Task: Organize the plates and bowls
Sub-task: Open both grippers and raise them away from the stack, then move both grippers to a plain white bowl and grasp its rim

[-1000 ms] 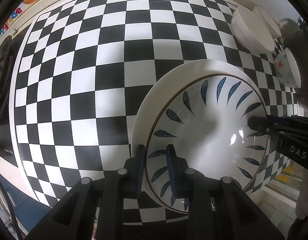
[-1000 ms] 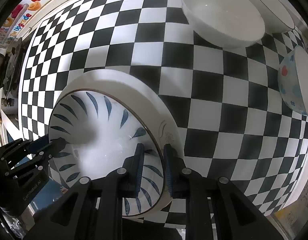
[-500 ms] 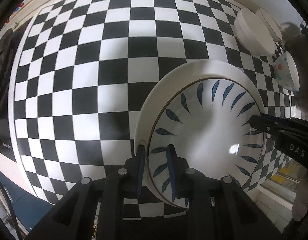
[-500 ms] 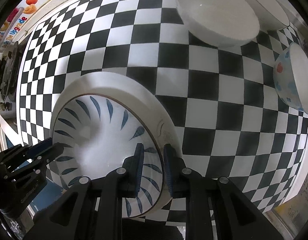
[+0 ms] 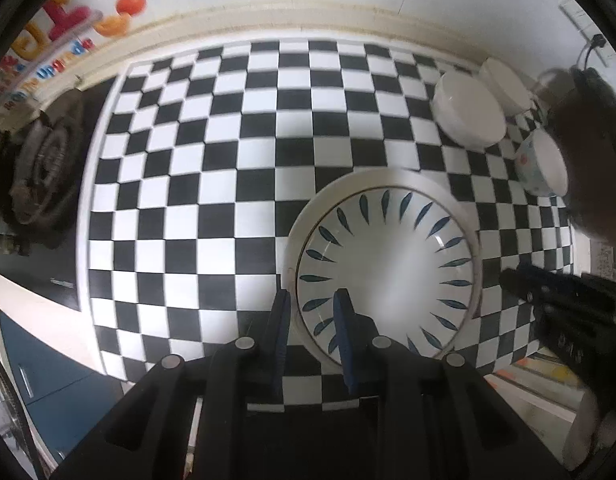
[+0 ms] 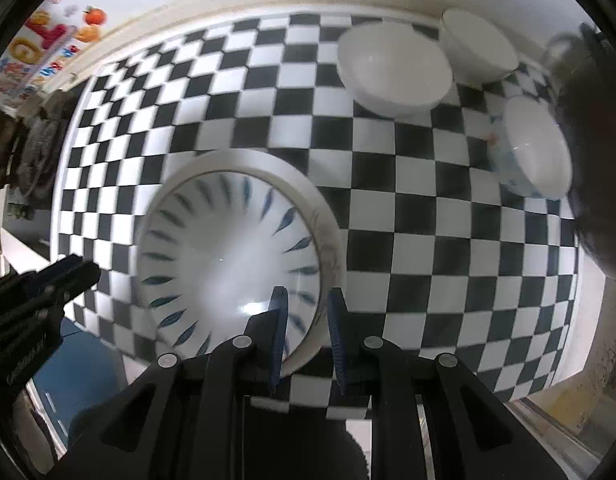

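A large white bowl with blue leaf marks sits inside a plain white plate on the checkered counter. My left gripper straddles the stack's left rim with its fingers a little apart. My right gripper straddles the right rim of the same bowl, fingers also a little apart. Each gripper shows in the other's view, drawn back from the rim. Two white bowls and a spotted bowl stand at the back right.
A black gas burner lies left of the checkered mat. A dark round object stands at the right edge beside the spotted bowl. A wall with fruit stickers runs along the back. The counter's front edge is just below the stack.
Both grippers have loosened their fingers from the bowl's rim and pulled back and up. The stack now rests on the counter.
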`<state>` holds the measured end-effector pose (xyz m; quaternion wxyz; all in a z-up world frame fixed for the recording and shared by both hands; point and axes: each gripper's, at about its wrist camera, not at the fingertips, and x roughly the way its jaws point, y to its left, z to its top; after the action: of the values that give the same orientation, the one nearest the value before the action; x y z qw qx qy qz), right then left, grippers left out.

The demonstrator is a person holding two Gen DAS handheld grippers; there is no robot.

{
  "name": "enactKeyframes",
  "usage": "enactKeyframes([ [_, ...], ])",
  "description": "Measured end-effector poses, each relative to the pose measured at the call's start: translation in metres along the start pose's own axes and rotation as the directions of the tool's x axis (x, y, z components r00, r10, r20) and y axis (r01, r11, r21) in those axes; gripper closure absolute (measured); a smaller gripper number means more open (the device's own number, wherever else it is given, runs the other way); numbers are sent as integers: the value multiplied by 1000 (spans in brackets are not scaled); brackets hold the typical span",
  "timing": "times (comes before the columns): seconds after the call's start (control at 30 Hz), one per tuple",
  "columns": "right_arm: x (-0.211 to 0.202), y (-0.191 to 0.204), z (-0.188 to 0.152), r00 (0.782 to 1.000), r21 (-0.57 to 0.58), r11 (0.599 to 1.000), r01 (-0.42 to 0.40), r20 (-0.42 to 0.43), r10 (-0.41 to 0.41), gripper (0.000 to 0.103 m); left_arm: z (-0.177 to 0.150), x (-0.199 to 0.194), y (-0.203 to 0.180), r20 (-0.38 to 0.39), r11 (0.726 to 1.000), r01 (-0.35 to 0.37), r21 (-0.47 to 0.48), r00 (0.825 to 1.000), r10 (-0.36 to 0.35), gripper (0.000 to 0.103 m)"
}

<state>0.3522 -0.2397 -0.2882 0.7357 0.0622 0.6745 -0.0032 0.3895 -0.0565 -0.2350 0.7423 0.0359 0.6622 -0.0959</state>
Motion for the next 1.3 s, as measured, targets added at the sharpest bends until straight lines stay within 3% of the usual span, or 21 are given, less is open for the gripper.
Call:
enactKeyframes([
  [0.2, -58, 4, -27, 996, 7, 999, -40, 81, 39, 81, -12, -40, -11, 37, 1000, 10, 19, 999, -11, 83],
  [0.4, -102, 8, -47, 989, 18, 999, -28, 143, 25, 81, -25, -69, -19, 81, 999, 8, 31, 997, -11, 83],
  [0.77, -134, 24, -64, 984, 20, 998, -66, 168, 62, 80, -32, -92, -15, 97, 998, 39, 47, 994, -43, 83],
  [0.83, -132, 25, -64, 985, 35, 997, -69, 159, 63, 70, -31, -91, -15, 94, 997, 48, 55, 994, -53, 83],
  [0.9, -127, 23, -61, 984, 55, 994, -98, 156, 88, 47, -27, -88, -12, 100, 997, 61, 57, 993, -66, 83],
  [1.03, -117, 12, -54, 978, 133, 980, -147, 167, 124, 38, -9, -82, -7, 139, 995, 74, 67, 987, -83, 81],
  [1.13, -114, -5, -47, 963, 195, 962, -189, 227, 143, 30, 14, -75, -5, 171, 993, 87, 75, 980, -99, 79],
  [1.3, -110, -42, -27, 935, 279, 949, -148, 353, 41, 25, 55, -66, -16, 234, 989, 94, 117, 965, -119, 79],
])
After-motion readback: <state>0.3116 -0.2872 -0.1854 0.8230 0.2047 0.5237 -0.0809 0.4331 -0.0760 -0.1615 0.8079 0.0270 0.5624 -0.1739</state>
